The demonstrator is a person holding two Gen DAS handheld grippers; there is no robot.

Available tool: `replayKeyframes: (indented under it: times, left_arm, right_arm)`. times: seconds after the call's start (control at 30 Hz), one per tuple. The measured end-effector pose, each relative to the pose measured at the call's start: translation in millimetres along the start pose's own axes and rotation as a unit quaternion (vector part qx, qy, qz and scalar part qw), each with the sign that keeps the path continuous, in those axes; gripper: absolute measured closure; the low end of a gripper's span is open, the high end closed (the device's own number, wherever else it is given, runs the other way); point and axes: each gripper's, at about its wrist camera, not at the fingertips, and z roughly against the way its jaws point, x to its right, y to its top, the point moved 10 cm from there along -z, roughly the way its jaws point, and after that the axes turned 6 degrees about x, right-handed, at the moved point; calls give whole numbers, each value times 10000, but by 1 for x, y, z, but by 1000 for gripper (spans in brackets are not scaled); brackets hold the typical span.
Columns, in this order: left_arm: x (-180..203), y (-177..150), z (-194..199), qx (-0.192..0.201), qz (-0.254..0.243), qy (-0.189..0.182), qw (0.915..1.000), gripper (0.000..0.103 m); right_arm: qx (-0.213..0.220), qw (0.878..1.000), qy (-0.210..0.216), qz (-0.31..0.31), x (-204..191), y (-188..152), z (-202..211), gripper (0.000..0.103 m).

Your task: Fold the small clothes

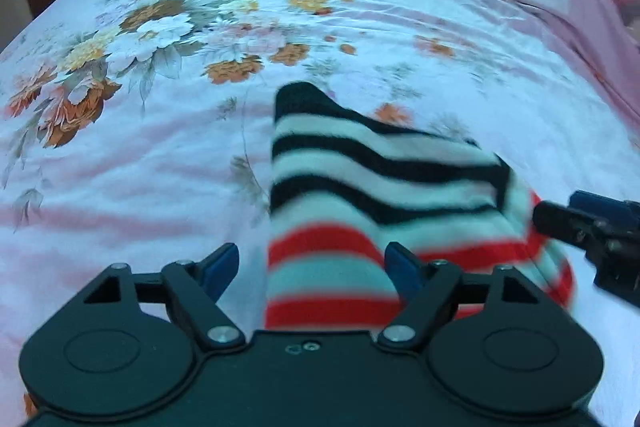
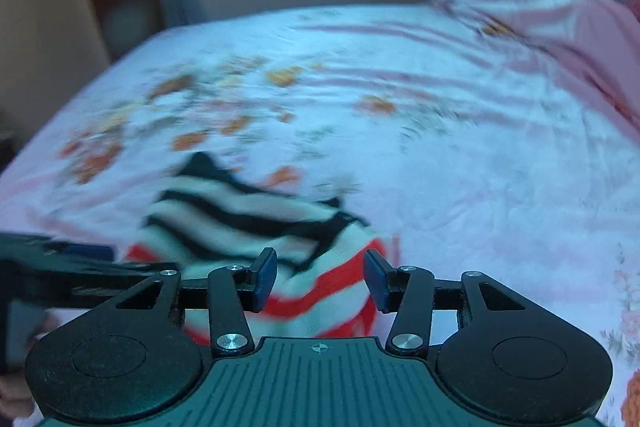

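Nearest my left lens, the red-and-pale end of the small knitted garment striped in black, white and red (image 1: 360, 195) runs up between my left gripper (image 1: 312, 267) jaws, which stand apart with a gap on the left side; whether the right blue pad actually presses the knit I cannot tell. The garment's long axis climbs from 6 o'clock to 12, its black tip farthest from me, and it lies on the floral pink-and-white bedsheet (image 1: 140, 147). My right gripper (image 1: 592, 227) comes in from 3 o'clock at the garment's right edge (blurred, so contact is unclear). In the right wrist view the garment (image 2: 256, 223) lies at 11 o'clock from my right gripper (image 2: 320, 277), jaws half open, its red corner between them, not visibly pinched. The left gripper is nearer.
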Motion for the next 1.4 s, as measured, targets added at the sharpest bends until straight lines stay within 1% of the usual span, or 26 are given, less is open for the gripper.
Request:
replayKeyframes:
  times: [0.07, 0.13, 0.17, 0.2, 0.23, 0.27, 0.33, 0.43, 0.53, 0.6, 0.67, 0.7, 0.8, 0.93, 1.0, 1.1, 1.13, 1.2, 1.27, 1.4]
  left_arm:
    - [5, -17, 11, -43, -68, -9, 10000, 25]
    - [10, -34, 17, -17, -78, -8, 10000, 23]
    - [11, -42, 18, 26, -100, 14, 9999, 22]
    - [12, -47, 20, 57, -62, 24, 10000, 22]
    - [11, -48, 24, 70, 28, 44, 10000, 22]
    - [12, -49, 27, 47, 75, 46, 10000, 22]
    - [12, -51, 36, 36, 94, 25, 9999, 22]
    - [12, -58, 49, 74, -49, 65, 9999, 19]
    - [9, -70, 56, 98, -69, 92, 9999, 15]
    - [7, -77, 59, 109, -50, 122, 9999, 10]
    - [7, -84, 59, 39, -56, 130, 9999, 6]
    - [7, -87, 59, 17, -84, 137, 9999, 6]
    - [8, -88, 64, 62, -166, 174, 9997, 7]
    - [11, -90, 68, -13, -222, 81, 9997, 6]
    - [12, -92, 71, 18, -206, -7, 9998, 6]
    - [13, -94, 75, 123, -226, -32, 9997, 6]
    - [14, -95, 75, 145, -309, 1, 9994, 6]
    - [15, -96, 77, 178, -445, 96, 9988, 6]
    - [14, -94, 82, 243, -501, 161, 9983, 7]
    - [15, -84, 93, 427, -594, 222, 9971, 7]
  right_arm:
    - [29, 9997, -12, 239, -12, -15, 14, 54]
    - [-265, 9984, -187, 470, -12, -45, 8, 54]
    - [-437, 9979, -236, 421, -8, -60, 0, 54]
    - [-486, 9986, -162, 138, -2, -68, -2, 54]
    - [-477, 9987, -132, -82, 0, -68, -1, 54]
    - [-497, 9985, -149, -155, 0, -65, 1, 54]
    - [-411, 9989, -200, -68, -5, -58, 13, 54]
    - [-202, 9998, -76, 6, -16, -52, 39, 54]
    - [-172, 9998, -38, 92, -26, -66, 58, 54]
    - [-317, 9995, -70, 56, -27, -84, 61, 54]
    - [-495, 9987, -95, -55, -25, -101, 56, 54]
    - [-538, 9984, -92, -153, -25, -104, 55, 54]
    - [-501, 9980, -65, -370, -25, -99, 60, 54]
    - [-380, 9987, -52, -334, -31, -94, 74, 54]
    - [-340, 9988, -56, -338, -32, -94, 79, 54]
    - [-468, 9984, -133, -278, -32, -103, 76, 54]
    - [-549, 9979, -140, -297, -31, -108, 73, 54]
    - [-564, 9975, -107, -409, -29, -109, 74, 54]
    - [-453, 9979, -94, -452, -30, -102, 81, 54]
    - [-146, 9993, -70, -337, -33, -82, 96, 54]
